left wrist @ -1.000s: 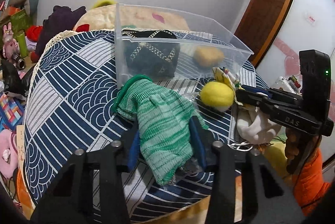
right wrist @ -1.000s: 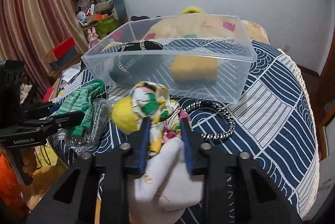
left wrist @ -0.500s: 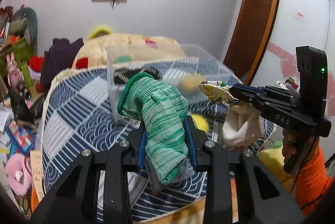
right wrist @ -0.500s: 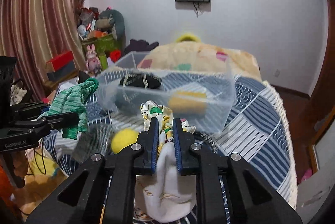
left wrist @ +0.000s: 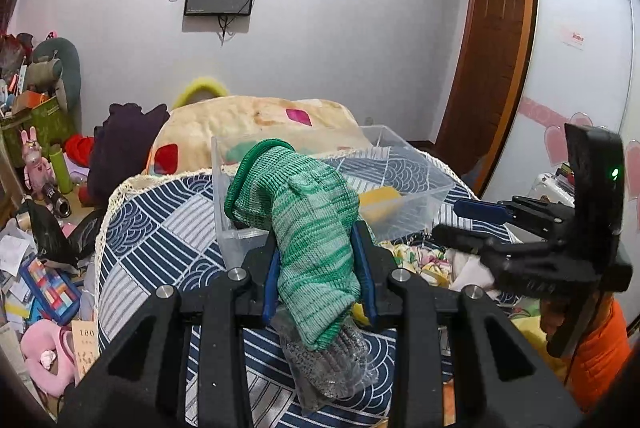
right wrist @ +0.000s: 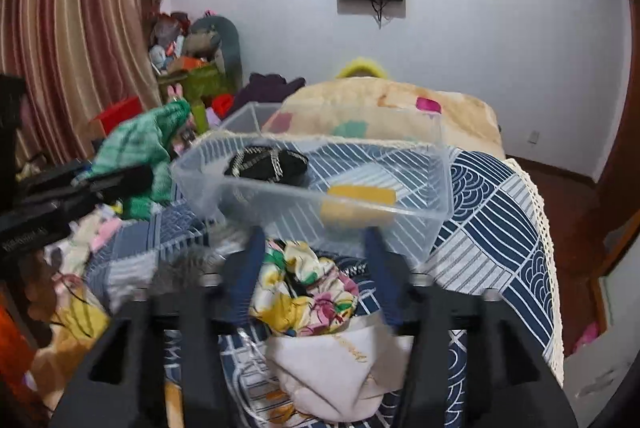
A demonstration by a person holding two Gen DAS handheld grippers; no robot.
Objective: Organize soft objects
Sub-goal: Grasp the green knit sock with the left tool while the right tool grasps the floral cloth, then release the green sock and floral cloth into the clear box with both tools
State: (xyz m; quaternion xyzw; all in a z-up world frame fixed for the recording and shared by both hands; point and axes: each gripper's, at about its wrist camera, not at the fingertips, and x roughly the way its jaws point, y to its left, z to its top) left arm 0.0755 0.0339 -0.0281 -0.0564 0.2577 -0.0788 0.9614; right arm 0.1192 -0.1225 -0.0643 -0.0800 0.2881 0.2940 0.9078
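**Green glove gripped, floral cloth loose**

A clear plastic bin sits on the blue-and-white patterned bedspread. The left gripper clamps a green knitted glove before it. The right gripper spreads wide around a floral cloth bundle.

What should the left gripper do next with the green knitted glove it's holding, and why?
Probably carry it forward over the clear bin and let go: the left gripper is clamped on the green glove, held up just short of the bin's near wall.
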